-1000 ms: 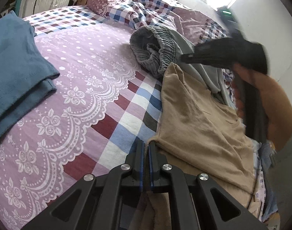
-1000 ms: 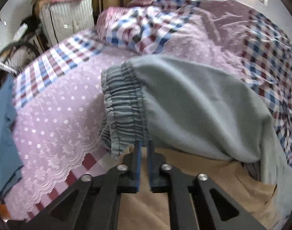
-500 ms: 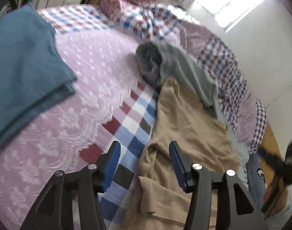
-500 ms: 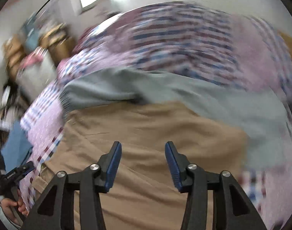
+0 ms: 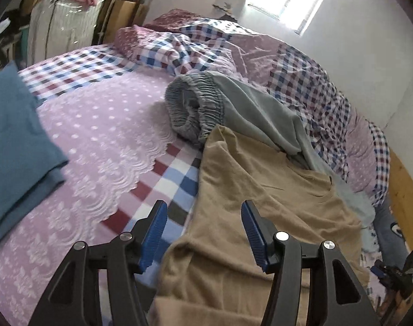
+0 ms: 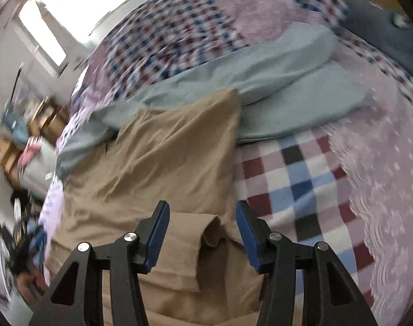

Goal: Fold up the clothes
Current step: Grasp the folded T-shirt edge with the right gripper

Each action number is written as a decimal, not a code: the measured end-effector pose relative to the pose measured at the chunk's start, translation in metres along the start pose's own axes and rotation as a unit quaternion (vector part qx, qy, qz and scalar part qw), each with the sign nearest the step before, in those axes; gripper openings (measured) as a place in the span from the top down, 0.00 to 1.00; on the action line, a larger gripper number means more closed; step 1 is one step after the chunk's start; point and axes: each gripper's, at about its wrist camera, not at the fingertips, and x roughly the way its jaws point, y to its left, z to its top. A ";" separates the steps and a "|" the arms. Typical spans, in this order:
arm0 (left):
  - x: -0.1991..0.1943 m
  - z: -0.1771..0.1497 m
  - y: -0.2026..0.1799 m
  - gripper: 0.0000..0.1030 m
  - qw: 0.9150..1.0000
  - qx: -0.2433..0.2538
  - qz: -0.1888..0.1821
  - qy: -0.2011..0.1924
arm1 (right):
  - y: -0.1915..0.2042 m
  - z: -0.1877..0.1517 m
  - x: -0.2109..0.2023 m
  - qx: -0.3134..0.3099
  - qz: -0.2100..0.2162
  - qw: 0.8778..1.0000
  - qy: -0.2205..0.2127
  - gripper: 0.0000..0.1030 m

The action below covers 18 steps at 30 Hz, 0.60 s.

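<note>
A: Between the spread fingers of the left claw [image 5: 203,233] lies the near edge of the tan garment [image 5: 260,190]; nothing is pinched, the blue pads [image 5: 154,233] stand clear of the cloth on both sides; where would you take hold?

B: Just ahead of that claw, at the tan hem where it meets the checked part of the bedspread [image 5: 163,184]; bite only one layer, or the fold comes out lumpy.

A: And the right claw [image 6: 202,233]?

B: Likewise spread and holding nothing; below and between its fingers sits a small turned-over flap of the tan garment, probably a cuff or hem; I judge that the corner to take, so both claws carry the same edge.

A: What lies beyond?

B: Past the tan piece, farther from both claws, the grey trousers [image 5: 247,114] overlap its far edge; their elastic waistband [image 5: 195,108] bunches up and to the left; lift the tan cloth slowly, or it may drag the grey along.

A: And the blue cloth [image 5: 13,146]?

B: Far left of the left claw, well apart; leave it be.
</note>
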 end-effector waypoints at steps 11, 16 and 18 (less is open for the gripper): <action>0.030 -0.002 -0.013 0.42 1.000 0.010 0.018 0.008 | 0.033 -0.010 0.030 -0.089 -0.010 0.996 0.027 0.93; 0.046 -0.009 -0.011 0.42 0.999 0.013 0.034 0.027 | 0.055 0.002 -0.004 -0.112 -0.016 0.992 -0.055 0.94; 0.049 -0.012 -0.007 0.42 0.999 0.006 0.037 0.029 | 0.065 0.011 -0.012 -0.119 -0.022 0.989 -0.080 0.94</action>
